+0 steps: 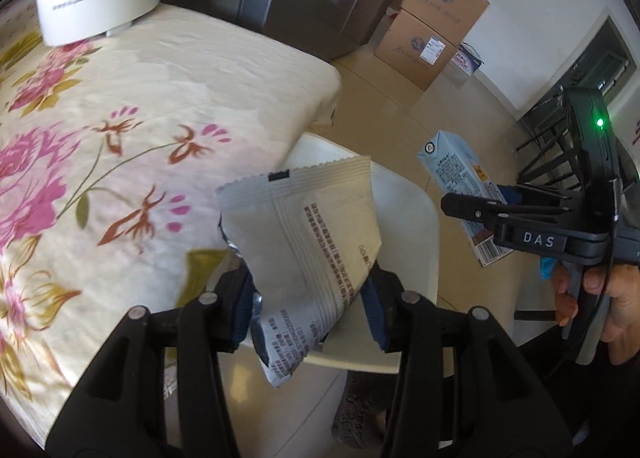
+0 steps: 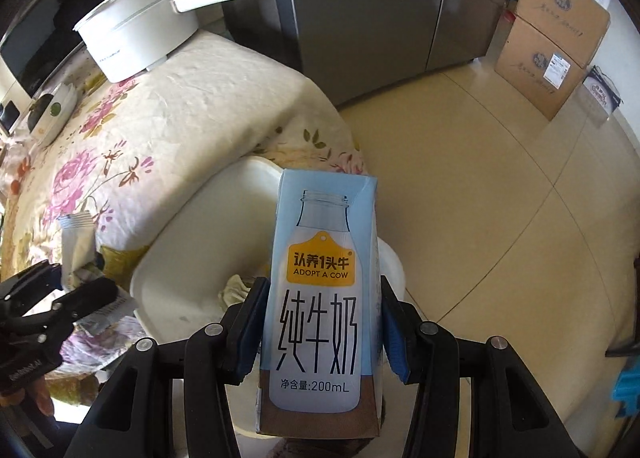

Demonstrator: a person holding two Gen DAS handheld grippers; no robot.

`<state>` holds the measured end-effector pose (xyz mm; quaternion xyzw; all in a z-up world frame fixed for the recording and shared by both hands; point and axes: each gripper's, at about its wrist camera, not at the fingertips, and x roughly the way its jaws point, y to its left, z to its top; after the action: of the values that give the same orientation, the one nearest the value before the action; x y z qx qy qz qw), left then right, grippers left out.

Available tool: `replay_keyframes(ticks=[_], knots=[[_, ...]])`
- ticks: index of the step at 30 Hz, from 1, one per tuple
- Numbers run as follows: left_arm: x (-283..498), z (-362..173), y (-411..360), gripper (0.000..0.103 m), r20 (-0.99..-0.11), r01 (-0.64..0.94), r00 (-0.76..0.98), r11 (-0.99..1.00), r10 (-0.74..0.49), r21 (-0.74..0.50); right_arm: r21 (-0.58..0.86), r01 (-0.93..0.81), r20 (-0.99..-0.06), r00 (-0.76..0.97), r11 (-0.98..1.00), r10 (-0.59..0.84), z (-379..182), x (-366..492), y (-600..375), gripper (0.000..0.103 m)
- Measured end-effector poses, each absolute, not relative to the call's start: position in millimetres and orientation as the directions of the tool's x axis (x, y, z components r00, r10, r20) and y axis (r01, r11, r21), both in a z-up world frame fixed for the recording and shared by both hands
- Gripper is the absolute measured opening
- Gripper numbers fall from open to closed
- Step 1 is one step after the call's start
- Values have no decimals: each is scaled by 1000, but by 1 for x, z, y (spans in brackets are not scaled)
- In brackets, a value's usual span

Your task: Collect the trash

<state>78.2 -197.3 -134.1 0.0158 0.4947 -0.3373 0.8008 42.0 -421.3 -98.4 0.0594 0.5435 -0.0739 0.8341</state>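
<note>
A silver snack wrapper [image 1: 316, 218] stands up between the blue pads of my left gripper [image 1: 310, 290], which is shut on its crumpled lower half. It hangs past the table's edge, over the near rim of a white bin [image 1: 404, 218]. My right gripper [image 2: 324, 298] is shut on a light-blue 200 mL milk carton [image 2: 324, 258], held upright above the same white bin [image 2: 180, 278]. The left wrist view shows the right gripper [image 1: 484, 198] and its carton [image 1: 452, 166] to the right of the wrapper. The right wrist view shows the left gripper [image 2: 72, 282] with the wrapper [image 2: 78, 246] at the left.
A table with a floral cloth [image 1: 120, 138] carries a white pot with a long handle [image 2: 136, 38]. Something crumpled [image 2: 236, 286] lies in the bin. Stacked cardboard boxes [image 1: 432, 26] and a dark steel cabinet [image 2: 380, 10] stand on the tiled floor [image 2: 500, 218]. A hand [image 1: 600, 286] holds the right gripper.
</note>
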Motion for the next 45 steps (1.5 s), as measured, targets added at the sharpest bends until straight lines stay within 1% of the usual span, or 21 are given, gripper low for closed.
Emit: replay_keyframes(ticks=[2, 3, 4, 5, 10, 13, 18, 32, 33, 35, 36, 41, 45], knots=[[76, -134, -201, 66, -797, 578, 315, 770, -516, -270, 21, 192, -917, 394, 981, -58, -100, 41, -426, 53], [75, -134, -204, 83, -799, 585, 337, 776, -498, -237, 19, 193, -918, 393, 981, -59, -100, 40, -427, 53], [74, -134, -205, 96, -804, 588, 354, 783, -477, -205, 18, 193, -918, 391, 981, -60, -100, 39, -428, 53], [74, -135, -206, 98, -815, 590, 364, 789, -451, -173, 18, 194, -919, 389, 981, -60, -101, 39, -427, 53], [72, -135, -200, 100, -838, 580, 392, 809, -379, -95, 17, 181, -919, 391, 983, -56, -101, 39, -422, 53], [71, -136, -188, 102, -846, 554, 406, 830, -346, -73, 12, 169, -921, 387, 986, -55, -102, 41, -417, 53], [72, -133, -168, 102, -852, 515, 415, 854, -320, -70, 2, 143, -926, 373, 990, -52, -105, 45, -404, 53], [67, -123, -123, 102, -843, 438, 443, 894, -306, -94, 18, 94, -926, 378, 995, -19, -101, 59, -363, 53], [68, -122, -120, 102, -842, 434, 445, 896, -305, -95, 20, 95, -926, 377, 995, -18, -100, 61, -360, 55], [68, -120, -116, 102, -840, 425, 449, 900, -304, -99, 31, 104, -924, 383, 994, -11, -99, 63, -356, 73], [68, -120, -114, 102, -839, 421, 452, 902, -303, -99, 37, 107, -921, 390, 994, -8, -97, 63, -355, 74], [69, -117, -104, 102, -836, 404, 463, 910, -295, -98, 44, 108, -915, 403, 993, -3, -93, 66, -349, 75], [68, -115, -97, 102, -835, 389, 470, 916, -287, -96, 18, 103, -909, 417, 995, -26, -89, 64, -346, 75]])
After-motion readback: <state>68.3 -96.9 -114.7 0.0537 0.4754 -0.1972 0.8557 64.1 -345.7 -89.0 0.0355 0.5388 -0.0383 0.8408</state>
